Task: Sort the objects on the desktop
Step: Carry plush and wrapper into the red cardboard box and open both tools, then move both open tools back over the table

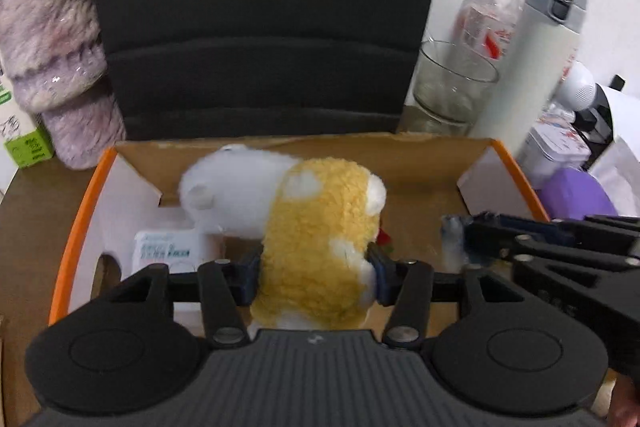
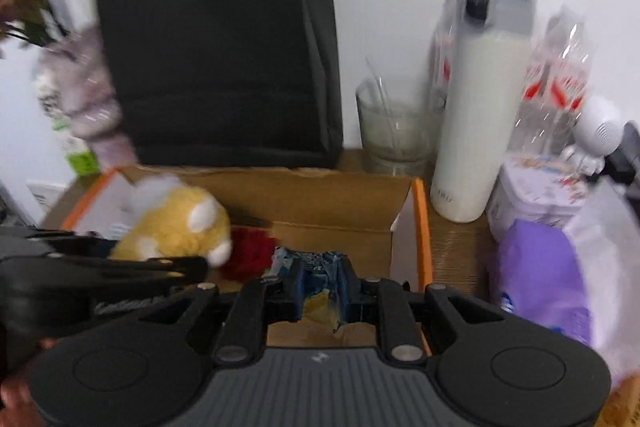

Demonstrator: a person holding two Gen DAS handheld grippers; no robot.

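Cardboard box [image 1: 420, 151], fluffy yellow-white plush toy [image 1: 320, 247]

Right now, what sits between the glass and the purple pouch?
The white flask, upright beside the glass; the purple pouch lies nearer. Right wrist view.

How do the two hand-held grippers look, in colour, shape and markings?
Both the left gripper and the right gripper look alike: matte black linkage arms with silver round pivot pins, two round black discs on either side, and a ribbed dark grey body with a small pale logo. The fingers carry dark blue pads. No cables or sleeves are visible.
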